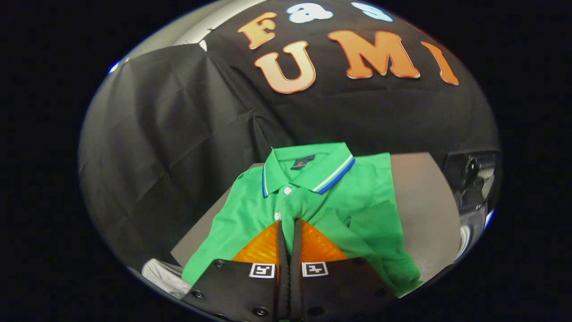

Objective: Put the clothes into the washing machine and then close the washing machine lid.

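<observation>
One green polo shirt (339, 201) pinched between fingers (288, 223), collar pointing away, lengthwise along fingers.

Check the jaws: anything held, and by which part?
The gripper is shut on the green polo shirt, pinching a fold of cloth on the front placket, just below the collar.

A grey table (420, 210) spreads ahead toward two o'clock, with pale crumpled cloth (163, 275) low at eight o'clock beside its corner.
</observation>
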`<state>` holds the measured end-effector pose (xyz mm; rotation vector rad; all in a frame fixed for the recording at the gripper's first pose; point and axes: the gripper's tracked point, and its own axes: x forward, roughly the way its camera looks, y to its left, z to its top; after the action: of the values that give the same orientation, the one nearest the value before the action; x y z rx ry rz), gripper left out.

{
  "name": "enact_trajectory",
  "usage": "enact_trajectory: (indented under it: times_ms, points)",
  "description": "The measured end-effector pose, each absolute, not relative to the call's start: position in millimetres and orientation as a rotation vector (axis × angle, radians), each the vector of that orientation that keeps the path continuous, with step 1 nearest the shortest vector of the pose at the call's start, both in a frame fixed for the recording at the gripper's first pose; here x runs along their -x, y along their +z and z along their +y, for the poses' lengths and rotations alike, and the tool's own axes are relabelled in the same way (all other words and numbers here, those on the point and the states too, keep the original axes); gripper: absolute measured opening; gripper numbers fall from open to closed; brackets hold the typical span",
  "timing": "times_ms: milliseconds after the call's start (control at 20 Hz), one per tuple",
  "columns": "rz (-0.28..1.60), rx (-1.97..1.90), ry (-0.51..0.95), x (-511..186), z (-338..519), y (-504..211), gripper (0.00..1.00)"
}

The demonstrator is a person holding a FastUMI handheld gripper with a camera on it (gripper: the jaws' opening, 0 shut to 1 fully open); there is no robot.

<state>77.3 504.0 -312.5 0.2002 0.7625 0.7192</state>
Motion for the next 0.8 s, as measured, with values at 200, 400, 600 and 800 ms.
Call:
enact_trajectory:
  times_ms: [200,400,600,800]
  points:
    - [0.625,-0.259,0.739,-80.2,505.6,-290.4,0.08]
    - [0.451,-0.316,0.792,-71.9,506.5,-236.3,0.08]
    - [0.298,-0.300,0.796,-58.9,487.5,-177.3,0.08]
    - [0.237,-0.294,0.756,-56.8,452.6,-133.1,0.08]
